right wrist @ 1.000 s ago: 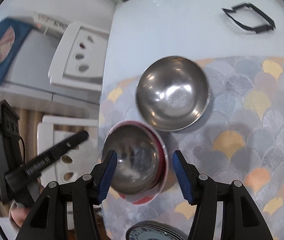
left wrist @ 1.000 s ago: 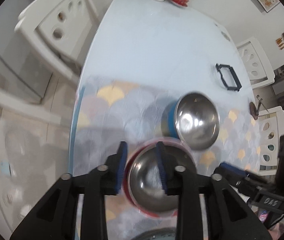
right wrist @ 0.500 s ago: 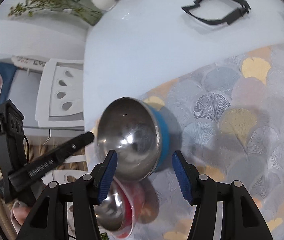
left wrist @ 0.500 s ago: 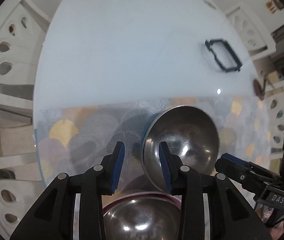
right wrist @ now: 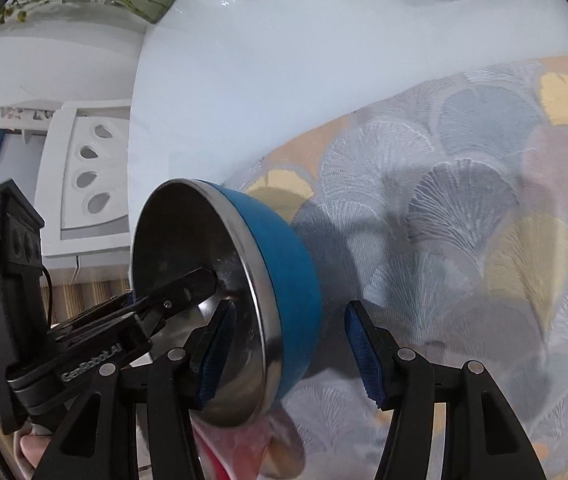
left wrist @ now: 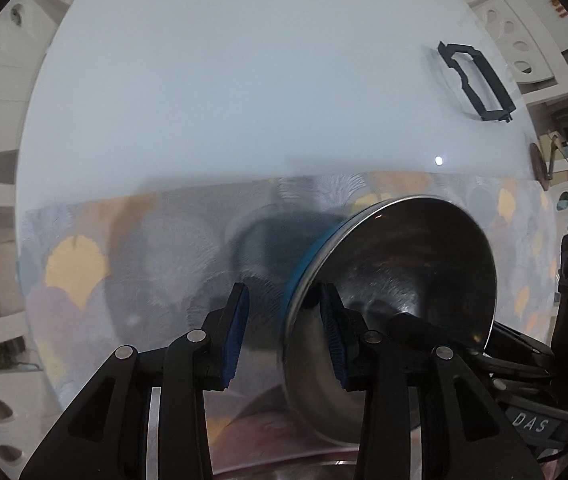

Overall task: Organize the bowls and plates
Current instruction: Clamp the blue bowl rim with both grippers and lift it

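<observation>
White oval table (left wrist: 244, 80), upper frame, with fan-patterned grey-and-gold placemat (right wrist: 463, 208) across the lower half. Blue-walled steel-lined bowl (right wrist: 280, 280), flat on the mat a second ago, now tipped on edge and raised at centre. Both tongs straddle its rim: left tongs (left wrist: 284, 336) and right tongs (right wrist: 291, 356) spread, one finger inside; neither visibly pinches. Red bowl (right wrist: 220, 456), lower edge, probably the stacking target.

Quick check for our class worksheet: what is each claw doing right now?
Left claw: open, straddling the blue bowl rim.
Right claw: open, straddling the same rim.
</observation>
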Demonstrator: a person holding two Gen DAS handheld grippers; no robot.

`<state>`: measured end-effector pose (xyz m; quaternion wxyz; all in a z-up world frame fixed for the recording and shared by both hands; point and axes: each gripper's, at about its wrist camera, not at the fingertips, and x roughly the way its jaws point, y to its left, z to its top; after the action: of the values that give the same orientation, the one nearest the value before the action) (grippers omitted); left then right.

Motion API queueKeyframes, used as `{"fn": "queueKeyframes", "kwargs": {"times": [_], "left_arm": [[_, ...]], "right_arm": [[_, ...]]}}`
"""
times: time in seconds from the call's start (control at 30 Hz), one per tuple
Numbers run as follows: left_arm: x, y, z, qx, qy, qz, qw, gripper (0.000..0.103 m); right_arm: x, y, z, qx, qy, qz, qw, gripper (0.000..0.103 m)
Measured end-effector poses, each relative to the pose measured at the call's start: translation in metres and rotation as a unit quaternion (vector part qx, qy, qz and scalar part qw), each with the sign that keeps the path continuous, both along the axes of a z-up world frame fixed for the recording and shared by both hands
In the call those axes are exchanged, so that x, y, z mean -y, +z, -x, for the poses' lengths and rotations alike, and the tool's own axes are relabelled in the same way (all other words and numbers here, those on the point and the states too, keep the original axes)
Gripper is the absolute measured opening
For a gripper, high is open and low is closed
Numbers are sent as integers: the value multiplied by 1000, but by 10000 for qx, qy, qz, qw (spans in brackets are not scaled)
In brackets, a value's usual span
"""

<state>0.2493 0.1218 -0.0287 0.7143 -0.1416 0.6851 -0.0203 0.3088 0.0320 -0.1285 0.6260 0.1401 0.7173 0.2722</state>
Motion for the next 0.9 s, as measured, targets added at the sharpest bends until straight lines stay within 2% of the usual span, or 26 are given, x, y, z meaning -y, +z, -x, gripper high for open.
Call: {"fn": "queueKeyframes", "kwargs": {"times": [0.07, 0.13, 0.2, 0.27, 0.5, 0.9], "left_arm": [[5, 0, -1, 66, -86, 28, 9999, 32], [10, 1, -1, 114, -164, 69, 9998, 26], [14, 3, -1, 144, -184, 34, 9997, 26], [16, 4, 0, 154, -170, 16, 9997, 25], [10, 12, -1, 201, -122, 13, 9997, 23], [14, 60, 16, 534, -163, 51, 9984, 23]], "right_arm": [[-3, 1, -1, 87, 59, 47, 9999, 55], [-5, 1, -1, 144, 64, 103, 9998, 49], [-3, 1, -1, 151, 21, 77, 9999, 40], [-2, 0, 0, 69, -47, 5, 10000, 37], [3, 16, 3, 195, -140, 6, 9997, 37], [20, 66, 16, 555, -293, -114, 9980, 37]]}}
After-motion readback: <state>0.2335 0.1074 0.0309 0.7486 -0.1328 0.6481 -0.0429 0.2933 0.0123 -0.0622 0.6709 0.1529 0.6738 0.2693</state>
